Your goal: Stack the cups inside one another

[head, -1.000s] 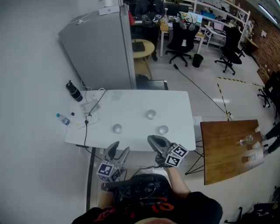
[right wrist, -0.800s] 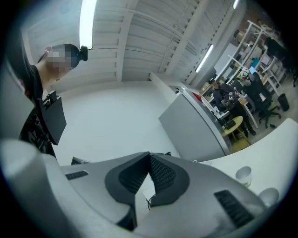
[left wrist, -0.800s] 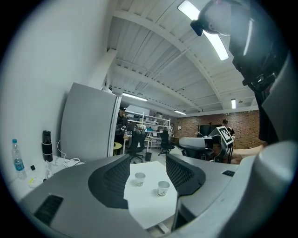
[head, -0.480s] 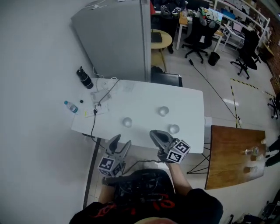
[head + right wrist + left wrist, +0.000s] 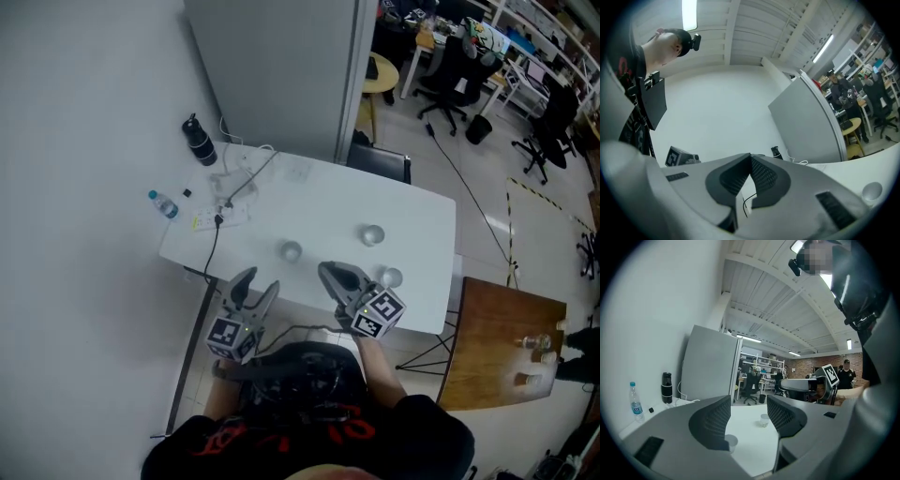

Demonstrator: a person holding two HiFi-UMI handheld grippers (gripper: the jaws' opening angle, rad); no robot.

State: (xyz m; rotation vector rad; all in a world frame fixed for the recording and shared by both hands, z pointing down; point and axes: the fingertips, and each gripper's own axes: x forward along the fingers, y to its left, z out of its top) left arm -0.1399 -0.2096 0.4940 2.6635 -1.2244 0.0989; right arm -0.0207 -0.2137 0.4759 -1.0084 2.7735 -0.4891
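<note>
Looking down in the head view, the left cup [image 5: 290,250], far cup [image 5: 372,234] and right cup [image 5: 391,277] sit apart on the table [image 5: 319,206] — nothing stacked yet. Left gripper view: left gripper [image 5: 747,412] wide, empty. Right gripper view: right gripper [image 5: 751,162] pinched together, empty.

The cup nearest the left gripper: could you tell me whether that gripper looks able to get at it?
Probably yes: the left gripper is open and empty, and only bare table lies between it and the cup.

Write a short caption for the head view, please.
Three cups stand apart on the white table; open left gripper and shut right gripper hover empty nearby.
</note>
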